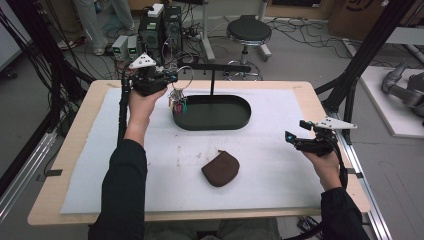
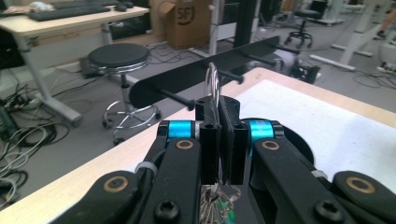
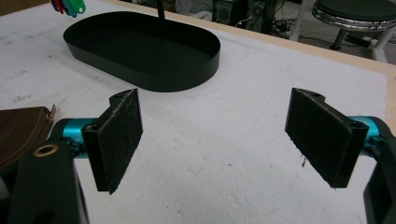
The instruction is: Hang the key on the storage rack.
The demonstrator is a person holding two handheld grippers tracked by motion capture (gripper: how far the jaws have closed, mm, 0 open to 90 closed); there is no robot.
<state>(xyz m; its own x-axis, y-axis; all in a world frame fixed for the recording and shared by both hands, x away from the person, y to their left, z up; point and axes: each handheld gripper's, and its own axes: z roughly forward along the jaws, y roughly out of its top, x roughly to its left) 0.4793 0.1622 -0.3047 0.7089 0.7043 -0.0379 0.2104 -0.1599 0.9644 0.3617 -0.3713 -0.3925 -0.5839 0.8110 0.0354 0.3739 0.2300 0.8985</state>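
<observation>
Above the tray's [image 1: 212, 121] far-left rim, my left gripper [image 1: 172, 76] pinches the key ring [image 2: 212, 81] near the rack's pegs [image 2: 176, 97]; my right gripper [image 3: 229, 135] gapes empty. Misjudged, the ring could glance off a peg.

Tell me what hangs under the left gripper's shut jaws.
Under the left gripper, which pinches a large metal ring, a bunch of keys dangles; individual keys are too small to count.

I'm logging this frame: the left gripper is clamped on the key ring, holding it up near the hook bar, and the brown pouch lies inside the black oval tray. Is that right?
Not quite. The brown pouch lies on the white mat, nearer the person than the black oval tray, as the high view shows. The rest holds: the left gripper is clamped on the key ring, up near the hook bar.
</observation>
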